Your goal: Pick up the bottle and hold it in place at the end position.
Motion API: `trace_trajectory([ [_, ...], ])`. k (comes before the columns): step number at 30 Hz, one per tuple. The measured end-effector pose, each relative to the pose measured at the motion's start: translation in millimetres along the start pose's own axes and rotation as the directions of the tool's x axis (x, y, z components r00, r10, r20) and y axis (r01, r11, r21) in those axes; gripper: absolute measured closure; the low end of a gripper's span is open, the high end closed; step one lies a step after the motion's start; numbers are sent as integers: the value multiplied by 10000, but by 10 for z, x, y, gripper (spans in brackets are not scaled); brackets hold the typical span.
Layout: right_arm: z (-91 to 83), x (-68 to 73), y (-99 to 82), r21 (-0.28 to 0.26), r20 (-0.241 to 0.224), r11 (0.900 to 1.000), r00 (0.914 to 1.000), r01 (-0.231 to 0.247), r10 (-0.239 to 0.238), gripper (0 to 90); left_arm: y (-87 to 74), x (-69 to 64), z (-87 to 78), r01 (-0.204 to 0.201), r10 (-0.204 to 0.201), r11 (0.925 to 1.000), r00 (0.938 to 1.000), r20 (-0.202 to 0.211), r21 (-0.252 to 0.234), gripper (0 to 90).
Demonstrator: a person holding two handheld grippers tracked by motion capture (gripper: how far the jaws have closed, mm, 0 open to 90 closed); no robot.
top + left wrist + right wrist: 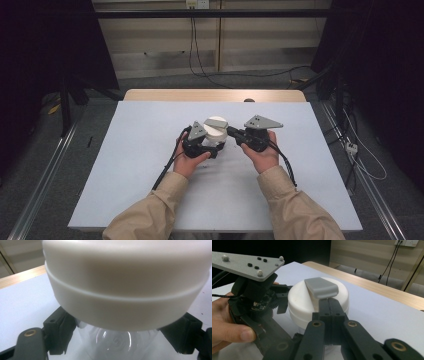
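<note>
**Jar held at the body, lid tab pinched from the opposite side**

The white table (150,165) extends well beyond both tongs on every side; its wooden far edge (215,95) lies well ahead of them, and the near edge is behind the forearms. There is open room for lifting or swinging either hand outward.

The clear jar (117,345) stands upright between the two tongs, its long axis vertical. The left gripper (212,147) is clenched on the jar's transparent body, just below the lid, one black jaw on each flank. From this gripper the jar lies directly ahead and in contact.

The white lid (319,300) sits on top of the jar, above the left jaws and level with the right gripper's tips. The right gripper (231,131) approaches from the opposite side, its jaws closed together.

The grey tab (321,287) rises from the lid's top, immediately ahead of the right jaws and touching them; whether the tips actually pinch its lower edge cannot be told.

Judgement: the coming move is a turn or lift of the lid about the vertical axis. The right gripper is the nearer to the tab; the left acts as the brace.
</note>
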State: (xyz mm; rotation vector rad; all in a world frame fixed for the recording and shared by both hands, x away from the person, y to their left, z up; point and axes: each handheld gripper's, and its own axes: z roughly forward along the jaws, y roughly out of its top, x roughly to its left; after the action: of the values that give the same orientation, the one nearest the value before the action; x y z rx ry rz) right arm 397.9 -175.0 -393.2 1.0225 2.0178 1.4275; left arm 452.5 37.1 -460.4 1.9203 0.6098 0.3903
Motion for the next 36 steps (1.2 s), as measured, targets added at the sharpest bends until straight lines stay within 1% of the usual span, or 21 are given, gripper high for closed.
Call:
trace_trajectory([
  [13,56,19,114,-76,-77,9998,9998,205,-206,900,0,1,1,10,-10,10000,10000,10,4,188],
  [18,83,21,162,-134,-86,9995,9996,279,-280,900,-2,-3,3,97,-97,9999,9999,36,-31,188],
  [24,114,31,210,-164,-103,9993,9993,346,-348,900,-1,-2,3,42,-42,10000,10000,7,-27,188],
  [36,189,45,298,-179,-173,9986,9986,503,-506,900,-2,-4,5,89,-89,9999,10000,13,-55,188],
])
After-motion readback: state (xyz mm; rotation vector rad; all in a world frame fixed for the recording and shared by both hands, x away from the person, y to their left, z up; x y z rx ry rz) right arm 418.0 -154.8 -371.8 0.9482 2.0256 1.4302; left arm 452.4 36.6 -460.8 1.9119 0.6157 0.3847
